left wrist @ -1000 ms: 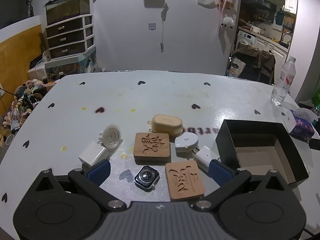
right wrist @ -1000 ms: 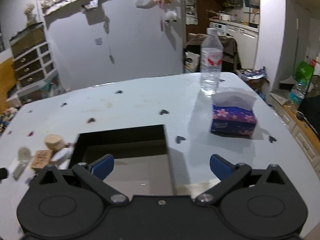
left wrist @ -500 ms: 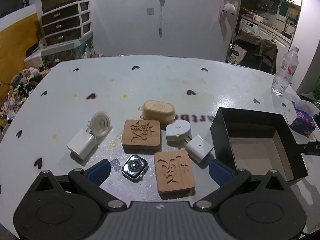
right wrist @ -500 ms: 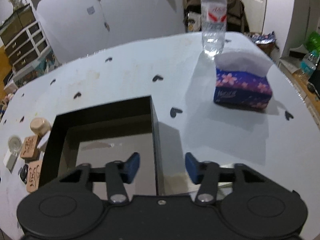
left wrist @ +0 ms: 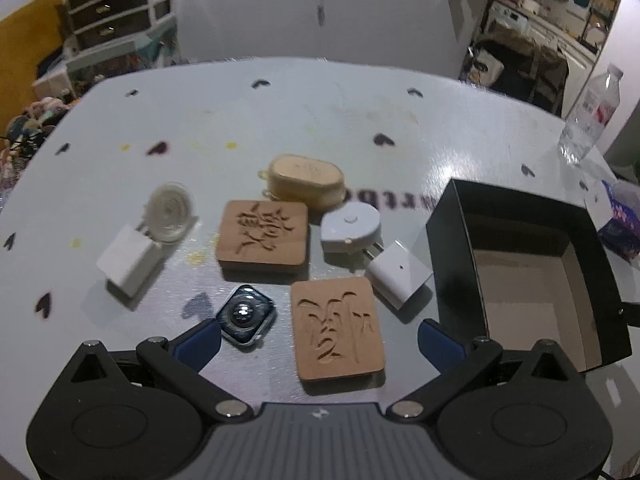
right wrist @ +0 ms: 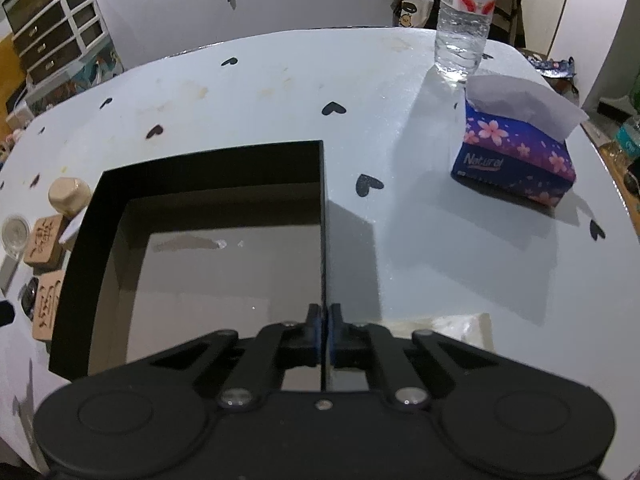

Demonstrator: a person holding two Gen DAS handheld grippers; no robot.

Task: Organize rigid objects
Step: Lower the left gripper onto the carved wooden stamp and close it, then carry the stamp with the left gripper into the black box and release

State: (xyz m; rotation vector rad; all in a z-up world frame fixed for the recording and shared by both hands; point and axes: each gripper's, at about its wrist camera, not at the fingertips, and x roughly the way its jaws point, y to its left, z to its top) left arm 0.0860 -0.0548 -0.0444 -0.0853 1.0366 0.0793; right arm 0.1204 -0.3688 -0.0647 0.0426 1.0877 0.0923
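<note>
A black box sits open and empty near the table's right edge. Left of it lie two carved wooden blocks, a smartwatch face down, two white chargers, a tan case, a white tape measure and a clear lid.

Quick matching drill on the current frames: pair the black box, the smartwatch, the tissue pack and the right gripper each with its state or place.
1. black box
2. smartwatch
3. tissue pack
4. right gripper

a. beside the water bottle
b. nothing inside
c. shut on the box's wall
d. by the left gripper's left finger

Pairs: 1-b, 2-d, 3-a, 4-c
</note>
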